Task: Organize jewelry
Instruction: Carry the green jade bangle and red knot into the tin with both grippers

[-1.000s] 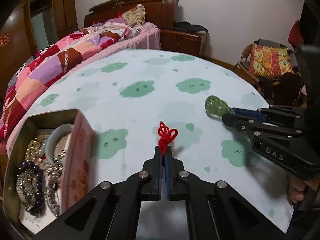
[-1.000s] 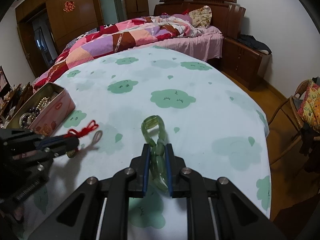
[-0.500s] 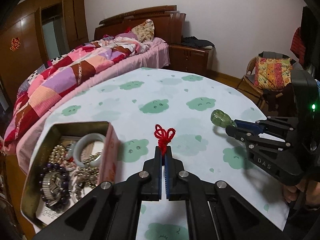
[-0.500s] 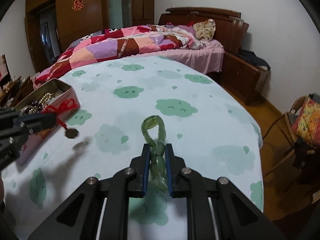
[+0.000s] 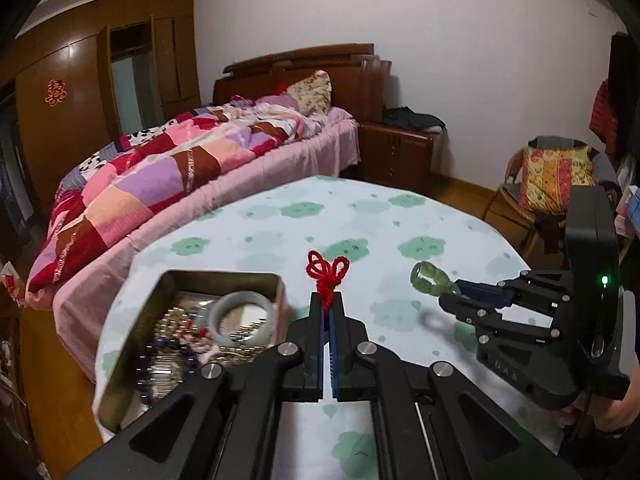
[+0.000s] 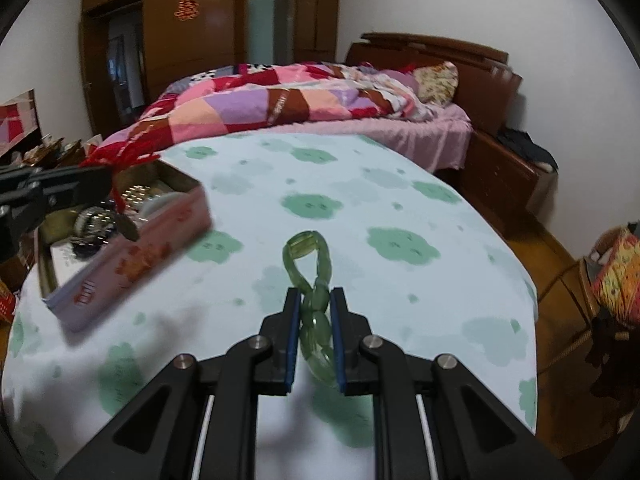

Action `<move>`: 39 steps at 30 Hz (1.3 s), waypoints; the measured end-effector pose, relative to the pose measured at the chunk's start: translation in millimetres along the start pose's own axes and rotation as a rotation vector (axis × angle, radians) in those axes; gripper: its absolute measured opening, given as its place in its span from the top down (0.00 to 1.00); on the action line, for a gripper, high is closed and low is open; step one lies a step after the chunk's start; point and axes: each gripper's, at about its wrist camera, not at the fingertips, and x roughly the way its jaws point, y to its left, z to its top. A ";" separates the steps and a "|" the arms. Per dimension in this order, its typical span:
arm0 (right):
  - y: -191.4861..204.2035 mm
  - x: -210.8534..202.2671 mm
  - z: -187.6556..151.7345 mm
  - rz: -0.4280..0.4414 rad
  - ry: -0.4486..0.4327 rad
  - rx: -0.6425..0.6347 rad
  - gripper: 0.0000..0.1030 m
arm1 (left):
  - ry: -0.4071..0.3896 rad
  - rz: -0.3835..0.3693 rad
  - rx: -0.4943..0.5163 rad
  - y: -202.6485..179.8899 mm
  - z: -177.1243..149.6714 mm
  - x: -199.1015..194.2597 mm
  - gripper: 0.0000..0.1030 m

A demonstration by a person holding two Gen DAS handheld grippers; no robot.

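1. Left gripper clamped tight on the red knotted cord; in the right wrist view its dark pendant dangles over the tin's near wall
2. Right gripper closed on the green jade link bracelet, top loop sticking out past the fingertips, held in the air above the cloud-print tablecloth
3. Change over the last second: both grippers have risen and the left has carried the cord from mid-table toward the jewelry tin on the left; the pendant was beside the tin, now overlaps its rim
4. Tin already holds a pale jade bangle, beads and a watch
5. Reading: cord drop into the tin looks imminent; bracelet is farther right and likely follows
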 end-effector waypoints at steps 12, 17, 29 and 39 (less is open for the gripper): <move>56.3 -8.1 36.3 0.103 -0.059 -0.099 0.84 | -0.017 0.120 -0.067 50.5 -1.9 -19.8 0.99; 85.0 -5.7 47.4 0.157 -0.071 -0.145 0.84 | -0.010 0.158 -0.100 70.5 -7.7 -22.4 0.99; 134.3 12.2 54.7 0.242 -0.051 -0.227 0.84 | 0.049 0.208 -0.162 103.8 -28.6 -9.5 0.99; 151.4 31.9 45.3 0.274 0.016 -0.257 0.84 | 0.109 0.212 -0.190 114.2 -46.1 9.7 0.99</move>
